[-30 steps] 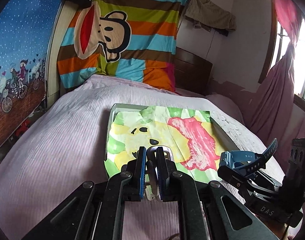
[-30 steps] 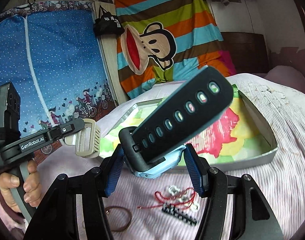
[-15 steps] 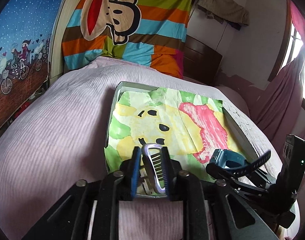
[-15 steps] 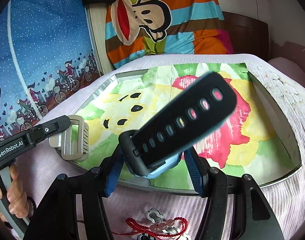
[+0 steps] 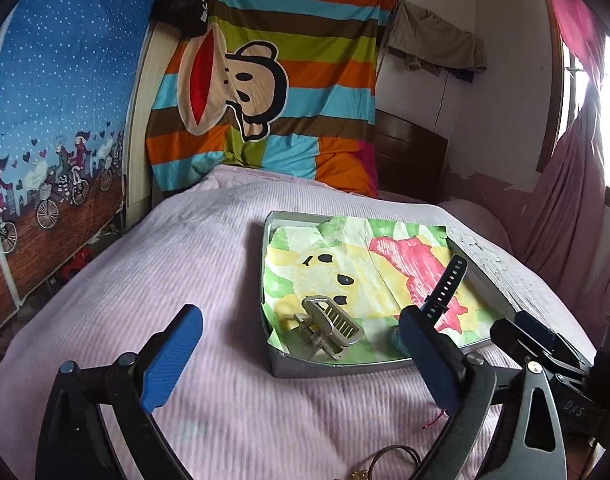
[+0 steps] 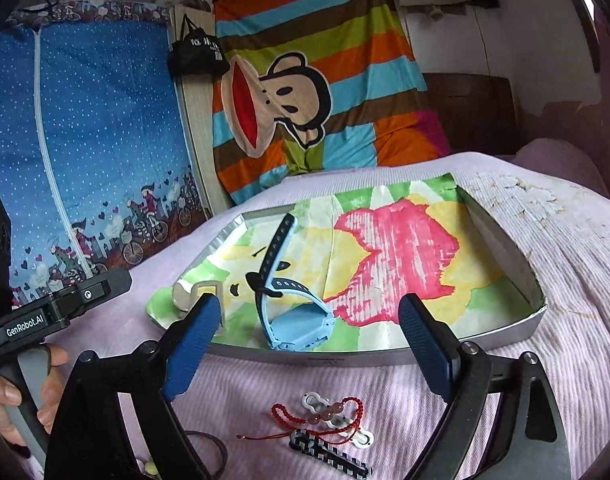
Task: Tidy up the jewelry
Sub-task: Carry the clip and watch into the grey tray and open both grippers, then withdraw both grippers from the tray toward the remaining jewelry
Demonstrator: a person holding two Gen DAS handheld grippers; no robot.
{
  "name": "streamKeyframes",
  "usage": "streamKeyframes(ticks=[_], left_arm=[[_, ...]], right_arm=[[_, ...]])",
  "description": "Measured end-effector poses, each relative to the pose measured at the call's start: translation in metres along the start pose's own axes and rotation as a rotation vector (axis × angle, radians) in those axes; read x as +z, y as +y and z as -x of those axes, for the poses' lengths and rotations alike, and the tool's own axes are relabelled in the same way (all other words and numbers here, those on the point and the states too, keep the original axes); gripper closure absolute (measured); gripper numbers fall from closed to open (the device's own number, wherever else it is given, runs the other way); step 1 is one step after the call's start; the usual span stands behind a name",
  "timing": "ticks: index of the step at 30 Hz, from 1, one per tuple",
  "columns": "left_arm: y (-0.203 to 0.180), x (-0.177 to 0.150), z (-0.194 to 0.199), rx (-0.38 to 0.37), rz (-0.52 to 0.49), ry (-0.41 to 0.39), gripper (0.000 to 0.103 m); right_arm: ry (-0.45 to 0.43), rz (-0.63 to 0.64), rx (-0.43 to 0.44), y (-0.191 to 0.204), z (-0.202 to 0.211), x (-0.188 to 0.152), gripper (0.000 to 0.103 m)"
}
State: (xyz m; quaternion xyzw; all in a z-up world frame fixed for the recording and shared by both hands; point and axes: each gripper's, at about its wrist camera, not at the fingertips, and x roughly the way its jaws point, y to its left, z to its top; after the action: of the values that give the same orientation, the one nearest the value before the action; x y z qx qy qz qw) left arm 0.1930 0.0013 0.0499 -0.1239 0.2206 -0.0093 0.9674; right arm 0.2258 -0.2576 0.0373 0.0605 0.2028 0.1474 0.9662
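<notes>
A metal tray (image 5: pixel 337 368) lined with a painted cloth lies on the pink bed; it also shows in the right wrist view (image 6: pixel 501 336). A grey claw hair clip (image 5: pixel 325 328) lies in its near left corner, partly hidden in the right wrist view (image 6: pixel 185 294). A blue watch with a dark strap (image 6: pixel 293 320) lies beside it; the left wrist view shows its strap (image 5: pixel 445 284). My left gripper (image 5: pixel 301 360) is open and empty before the tray. My right gripper (image 6: pixel 309 352) is open and empty just before the watch.
On the bedspread before the tray lie a red bead bracelet (image 6: pixel 325 412), a white clip (image 6: pixel 361 436), a black patterned clip (image 6: pixel 333 456) and a brown hair band (image 6: pixel 213 448). A striped monkey blanket (image 5: pixel 265 92) hangs at the bed's head. Pink curtains (image 5: pixel 569 184) hang right.
Both grippers opened and drew back. The hair clip left my left gripper and the watch left my right gripper; both now lie in the tray.
</notes>
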Motion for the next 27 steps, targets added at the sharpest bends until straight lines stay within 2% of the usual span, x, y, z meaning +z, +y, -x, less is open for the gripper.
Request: streamKeyframes(ticks=[3, 14, 20, 27], left_arm=[[0.002, -0.004, 0.015, 0.003, -0.006, -0.026, 0.000], [0.009, -0.033, 0.068, 0.004, -0.060, -0.071, 0.000], [0.013, -0.049, 0.089, 0.016, -0.081, -0.088, 0.000], [0.020, -0.067, 0.099, 0.051, -0.111, -0.079, 0.000]], right_arm=[[-0.049, 0.013, -0.003, 0.007, 0.020, -0.003, 0.002], [-0.148, 0.054, 0.023, 0.031, 0.090, -0.025, 0.001], [-0.165, 0.057, 0.028, 0.040, 0.109, -0.040, 0.001], [-0.152, 0.101, 0.016, 0.048, 0.113, -0.057, 0.001]])
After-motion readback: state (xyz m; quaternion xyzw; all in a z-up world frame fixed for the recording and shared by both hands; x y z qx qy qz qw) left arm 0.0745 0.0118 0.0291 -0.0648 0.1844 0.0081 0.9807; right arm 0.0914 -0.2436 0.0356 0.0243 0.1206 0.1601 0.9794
